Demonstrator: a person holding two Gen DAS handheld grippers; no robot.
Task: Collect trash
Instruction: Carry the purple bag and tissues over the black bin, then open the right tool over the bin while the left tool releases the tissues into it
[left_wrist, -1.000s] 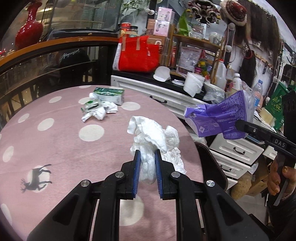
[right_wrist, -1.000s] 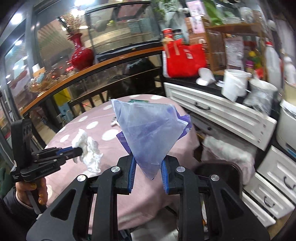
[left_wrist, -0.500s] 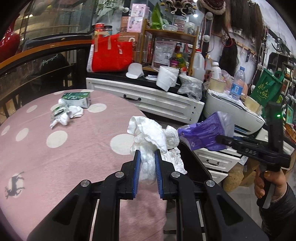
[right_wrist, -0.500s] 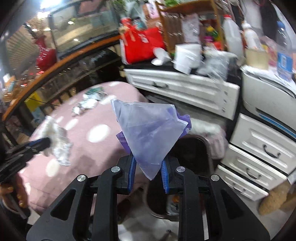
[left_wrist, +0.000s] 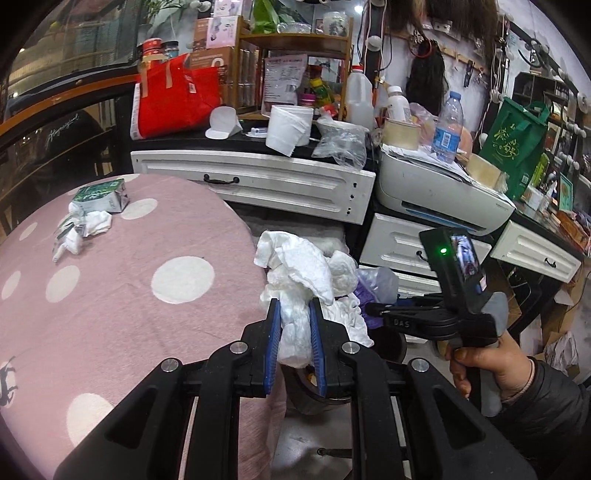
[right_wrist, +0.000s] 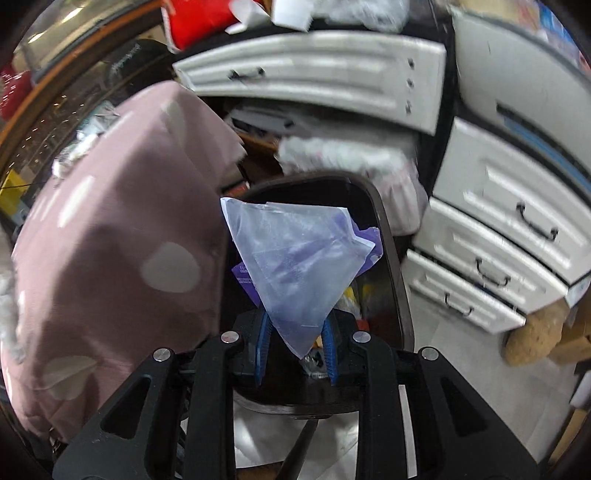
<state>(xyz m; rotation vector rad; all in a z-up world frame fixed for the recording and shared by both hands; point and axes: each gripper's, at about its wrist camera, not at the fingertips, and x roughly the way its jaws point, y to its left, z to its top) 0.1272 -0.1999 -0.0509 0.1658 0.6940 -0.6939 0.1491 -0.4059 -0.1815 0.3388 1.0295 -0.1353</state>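
**Holding trash over the bin**

Clamped on a white tissue wad, the left gripper hangs past the pink dotted tablecloth. The right gripper pinches a purple plastic wrapper above the dark bin. White drawers stand right; a green carton lies far left.

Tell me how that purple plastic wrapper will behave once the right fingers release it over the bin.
The purple plastic wrapper looks thin and translucent, so probably very light; it may flutter rather than drop straight. It holds creases, so likely limp. It hangs over the black bin, so it should land inside.
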